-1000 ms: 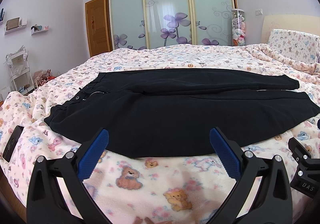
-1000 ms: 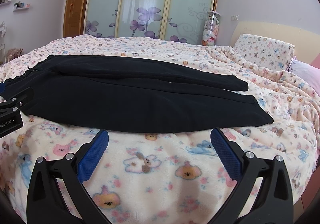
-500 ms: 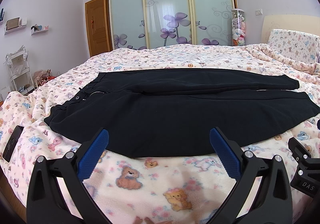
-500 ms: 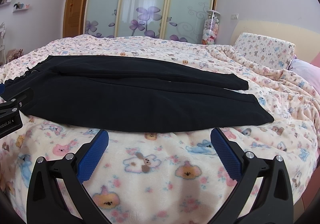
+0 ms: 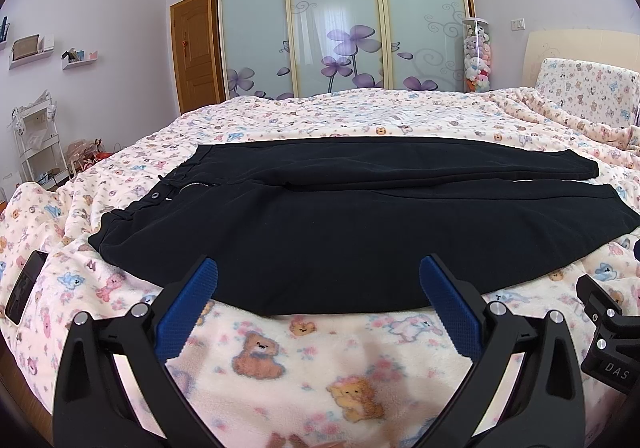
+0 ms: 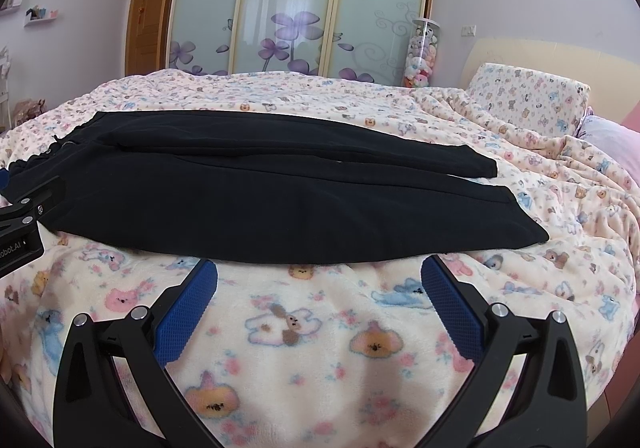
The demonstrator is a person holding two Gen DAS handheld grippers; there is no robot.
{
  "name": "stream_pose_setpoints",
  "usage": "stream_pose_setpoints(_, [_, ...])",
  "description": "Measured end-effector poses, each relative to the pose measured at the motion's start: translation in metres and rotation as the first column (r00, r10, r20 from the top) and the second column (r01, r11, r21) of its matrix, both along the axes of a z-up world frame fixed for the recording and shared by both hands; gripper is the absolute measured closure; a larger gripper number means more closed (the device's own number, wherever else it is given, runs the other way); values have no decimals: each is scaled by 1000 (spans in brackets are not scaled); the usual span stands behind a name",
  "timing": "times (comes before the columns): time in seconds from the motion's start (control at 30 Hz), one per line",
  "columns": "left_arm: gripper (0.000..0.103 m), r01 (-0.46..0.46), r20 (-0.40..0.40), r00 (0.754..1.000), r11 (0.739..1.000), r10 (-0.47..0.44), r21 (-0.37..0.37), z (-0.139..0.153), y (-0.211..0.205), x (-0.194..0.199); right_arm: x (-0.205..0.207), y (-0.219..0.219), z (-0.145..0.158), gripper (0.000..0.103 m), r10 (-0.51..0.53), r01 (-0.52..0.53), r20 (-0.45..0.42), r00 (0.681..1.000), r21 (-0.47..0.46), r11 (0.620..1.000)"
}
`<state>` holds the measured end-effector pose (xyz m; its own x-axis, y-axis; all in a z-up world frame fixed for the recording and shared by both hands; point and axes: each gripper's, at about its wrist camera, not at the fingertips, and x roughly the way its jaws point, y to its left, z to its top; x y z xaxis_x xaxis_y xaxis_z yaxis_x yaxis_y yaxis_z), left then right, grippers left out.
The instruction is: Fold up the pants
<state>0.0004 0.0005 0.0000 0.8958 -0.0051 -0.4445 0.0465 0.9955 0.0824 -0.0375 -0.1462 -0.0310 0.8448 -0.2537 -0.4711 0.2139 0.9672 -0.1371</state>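
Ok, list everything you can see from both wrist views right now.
pants: one, black, flat across the bed, waist left
blanket: one, cream bear print, covers the bed
phone: one, black, left edge of the bed
pillow: one, bear print, by the headboard
wardrobe: one, frosted, purple flowers, far wall
toy tube: one, clear, beside the wardrobe
left hand-held gripper: blue pads, open, empty
right hand-held gripper: blue pads, open, empty
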Motion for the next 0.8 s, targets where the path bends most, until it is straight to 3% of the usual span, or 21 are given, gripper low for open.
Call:
stream_pose_setpoints(0.6, [2, -2, -3, 1000, 1000, 2, -5, 0, 0, 0, -3, -7, -15, 1, 23, -23, -2, 1000, 24, 999])
stream_pose_setpoints(0.67, [2, 2, -9, 1000, 1000, -3, -14, 0, 0, 0, -4, -7, -13, 1, 46, -46, 1, 999, 54, 997])
stream_pose_setpoints(0.8, [2, -4, -32, 999, 1000, 3, -24, -4, 6, 5, -4, -13, -12, 1, 174, -167, -11, 985, 215, 962])
